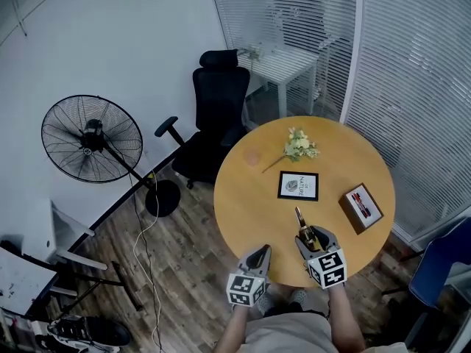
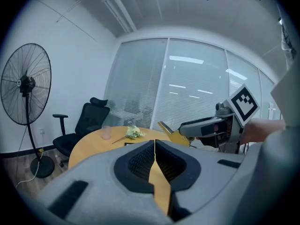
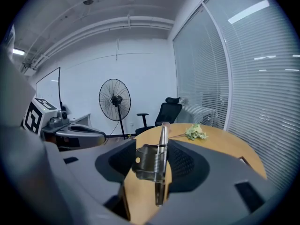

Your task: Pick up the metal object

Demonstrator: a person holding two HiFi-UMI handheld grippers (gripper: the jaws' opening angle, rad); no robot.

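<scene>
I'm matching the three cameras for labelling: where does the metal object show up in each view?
Head view: the metal object is lower right of centre, clamped in the right gripper.
Left gripper view: the metal object is just right of centre, a golden piece poking from that gripper.
Right gripper view: the metal object is dead centre, between the jaws.
Shared landmark: the flower sprig.

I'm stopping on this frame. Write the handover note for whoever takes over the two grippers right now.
Left gripper: shut, empty, at the near edge of the round table.
Right gripper: fingers closed on the metal object, a spring-loaded piece with a rod. It looks lifted off the tabletop.
Done: the pick-up appears made.
Left: probably just hold the grip steady. The flowers, framed card and box lie untouched farther back.
</scene>
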